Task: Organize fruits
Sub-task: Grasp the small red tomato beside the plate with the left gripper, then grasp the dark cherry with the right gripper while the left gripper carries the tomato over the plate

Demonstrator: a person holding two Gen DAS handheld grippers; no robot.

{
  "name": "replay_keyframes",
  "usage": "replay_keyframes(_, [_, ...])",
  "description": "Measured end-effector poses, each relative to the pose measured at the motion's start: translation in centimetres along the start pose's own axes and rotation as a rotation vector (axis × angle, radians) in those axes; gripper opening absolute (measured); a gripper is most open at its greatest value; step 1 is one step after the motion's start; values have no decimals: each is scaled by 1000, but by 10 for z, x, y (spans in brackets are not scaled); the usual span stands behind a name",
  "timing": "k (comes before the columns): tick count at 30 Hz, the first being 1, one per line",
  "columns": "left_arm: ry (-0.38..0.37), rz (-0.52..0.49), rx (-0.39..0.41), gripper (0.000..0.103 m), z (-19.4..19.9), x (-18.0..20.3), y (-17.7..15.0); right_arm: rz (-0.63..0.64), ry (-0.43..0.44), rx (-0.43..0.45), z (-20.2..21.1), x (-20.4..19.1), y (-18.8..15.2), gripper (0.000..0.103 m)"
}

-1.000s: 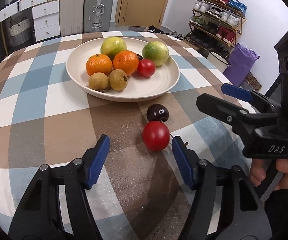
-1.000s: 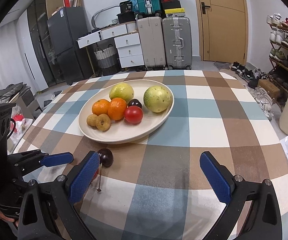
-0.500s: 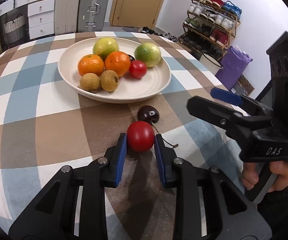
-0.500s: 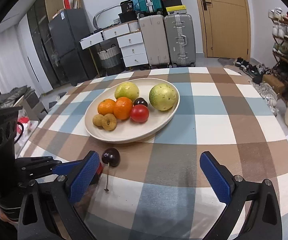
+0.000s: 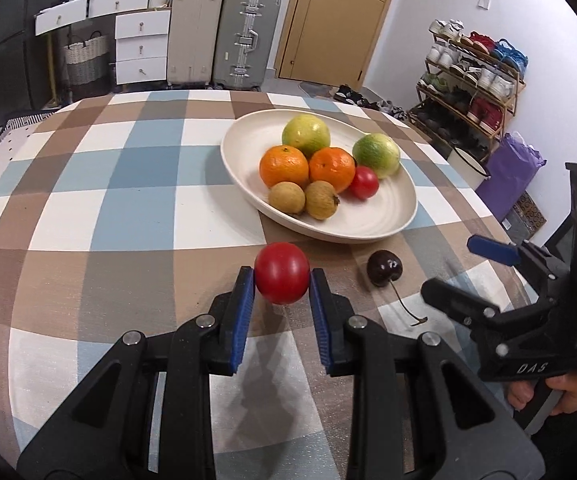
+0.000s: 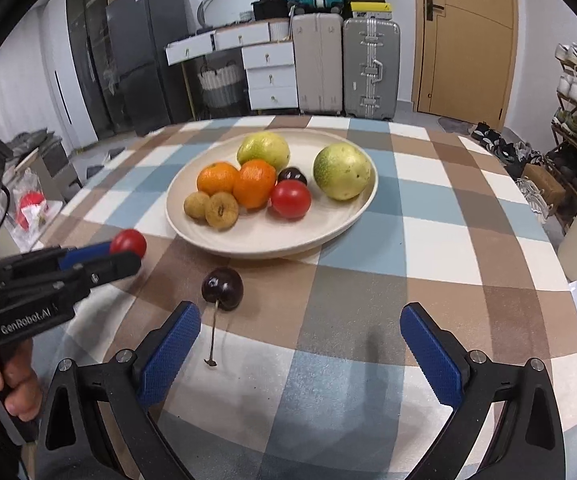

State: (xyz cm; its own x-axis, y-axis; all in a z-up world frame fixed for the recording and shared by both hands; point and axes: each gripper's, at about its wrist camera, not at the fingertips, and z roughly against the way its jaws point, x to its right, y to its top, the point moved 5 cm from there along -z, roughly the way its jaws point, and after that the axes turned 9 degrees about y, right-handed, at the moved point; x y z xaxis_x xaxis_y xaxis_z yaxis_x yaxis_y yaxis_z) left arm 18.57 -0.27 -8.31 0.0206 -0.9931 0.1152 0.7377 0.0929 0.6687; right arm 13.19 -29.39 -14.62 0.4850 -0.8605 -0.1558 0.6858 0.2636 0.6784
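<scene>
My left gripper (image 5: 282,280) is shut on a small red tomato (image 5: 282,278) and holds it above the checked tablecloth, near the front rim of the cream plate (image 5: 402,216). The tomato also shows in the right wrist view (image 6: 128,242). A dark cherry (image 5: 384,267) with a long stem lies on the cloth to the right of it, also seen in the right wrist view (image 6: 222,289). My right gripper (image 6: 300,340) is open and empty, just behind the cherry. The plate (image 6: 328,232) holds two oranges, two green fruits, two brown fruits, a red tomato and a dark cherry.
The round table's right edge (image 5: 500,224) is near the plate. Suitcases (image 6: 370,68), white drawers (image 6: 266,76) and a shoe rack (image 5: 472,80) stand beyond the table on the floor.
My left gripper closed on the red tomato, lifted it off the cloth and moved it to the left of the cherry. The right gripper stayed open and drew a little closer to the cherry.
</scene>
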Motion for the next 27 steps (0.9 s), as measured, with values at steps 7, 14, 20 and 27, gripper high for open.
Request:
replay_keyframes(7, [1, 14, 20, 25, 4, -4, 1, 12, -21, -91, -27, -17, 1, 101])
replay_keyframes(14, [-1, 57, 26, 25, 5, -12, 4, 45, -39, -115, -44, -35, 5, 78])
replay_keyframes(20, [-1, 62, 27, 25, 6, -13, 3, 59, -14, -102, -43, -43, 7, 53])
replay_keyframes(27, [-5, 61, 36, 25, 8, -13, 4, 55, 32, -94, -38, -45, 6, 27])
